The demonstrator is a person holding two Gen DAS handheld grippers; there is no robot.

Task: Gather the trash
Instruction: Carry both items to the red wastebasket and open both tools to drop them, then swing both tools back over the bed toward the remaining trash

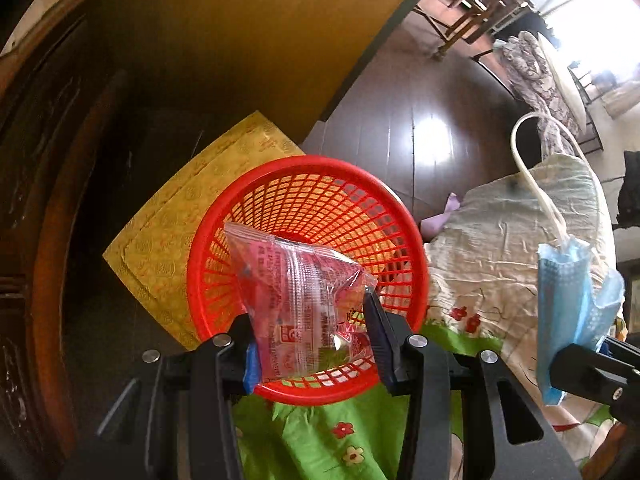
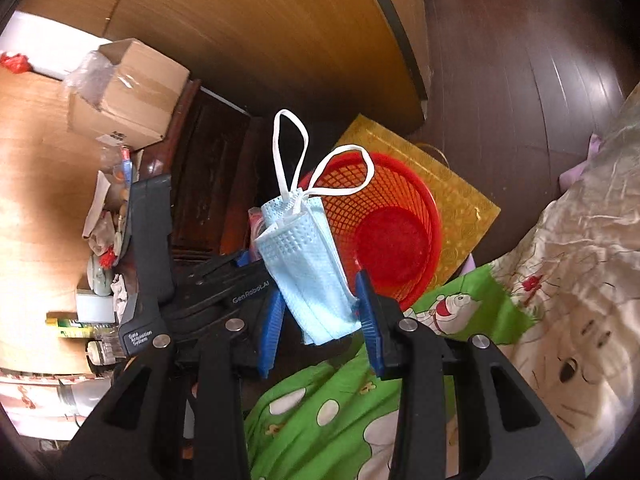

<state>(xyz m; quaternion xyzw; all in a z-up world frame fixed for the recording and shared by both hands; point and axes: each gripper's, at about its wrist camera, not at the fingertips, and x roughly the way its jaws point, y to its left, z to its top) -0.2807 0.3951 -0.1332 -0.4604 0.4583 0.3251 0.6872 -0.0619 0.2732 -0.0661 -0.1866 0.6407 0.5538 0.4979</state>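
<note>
My left gripper [image 1: 308, 344] is clamped on a pink snack wrapper [image 1: 296, 300], both pads pressing its lower half so the crinkled top stands free over the red basket [image 1: 224, 216]. I judge that hold lets the wrapper fall straight in once the pads part. My right gripper [image 2: 320, 320] pinches a folded blue face mask [image 2: 308, 276] by its lower edge, ear loops sticking out ahead, just short of the basket rim. Both tools point steeply down toward the basket, side by side, left one nearer the opening. The basket sits on the floor against a yellow patterned board [image 1: 160, 240], beside the green bedcover [image 2: 320, 400]. It looks empty, though the wrapper hides part of the bottom.
</note>
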